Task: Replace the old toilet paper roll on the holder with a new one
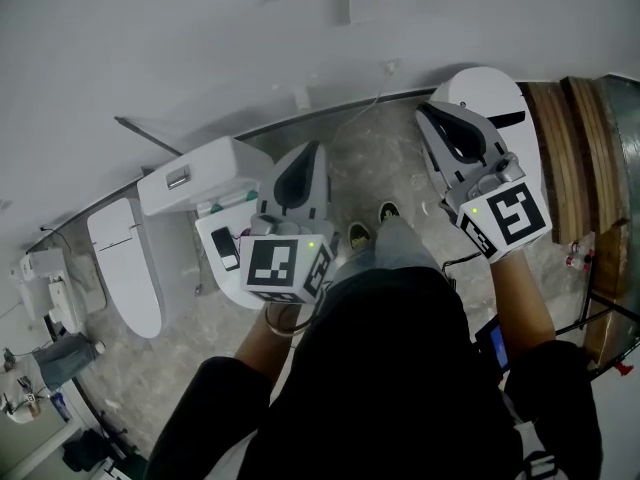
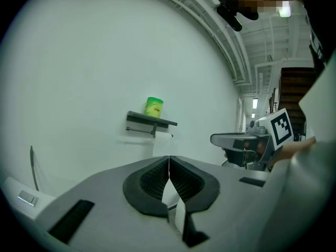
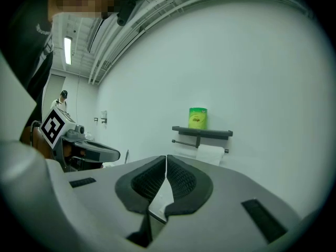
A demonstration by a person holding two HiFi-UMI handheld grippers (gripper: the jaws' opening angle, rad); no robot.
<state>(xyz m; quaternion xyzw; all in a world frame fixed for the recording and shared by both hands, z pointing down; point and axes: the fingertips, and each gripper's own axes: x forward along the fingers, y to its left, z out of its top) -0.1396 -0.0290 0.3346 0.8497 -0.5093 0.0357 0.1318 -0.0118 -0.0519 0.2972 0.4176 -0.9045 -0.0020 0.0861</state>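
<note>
The person is standing on a mottled stone floor (image 1: pixel 385 163) in a washroom, facing a pale wall (image 1: pixel 200 48) and holding both grippers out in front at roughly the same level. The left gripper (image 2: pixel 169 159) is pointing toward the wall with its fingers pressed together, and nothing is sitting between them. The right gripper (image 3: pixel 166 159) is doing the same beside it, its fingers also pressed together and empty. The two grippers are being held apart from each other, and each one is showing at the edge of the other's view. The toilet paper roll (image 3: pixel 211 154) is hanging on the bar of the holder (image 3: pixel 202 133), a dark shelf fixed to the wall, with its loose sheet trailing straight down. A green can (image 3: pixel 198 118) is standing upright on top of that shelf, toward its left end. Both grippers are well apart from the holder and are touching neither the roll nor the can. In the head view a toilet (image 1: pixel 130 268) is standing to the person's left with its tank against the wall. A white rounded fixture (image 1: pixel 490 88) is showing behind the right gripper, possibly a basin, though the angle is making that hard to judge.
</note>
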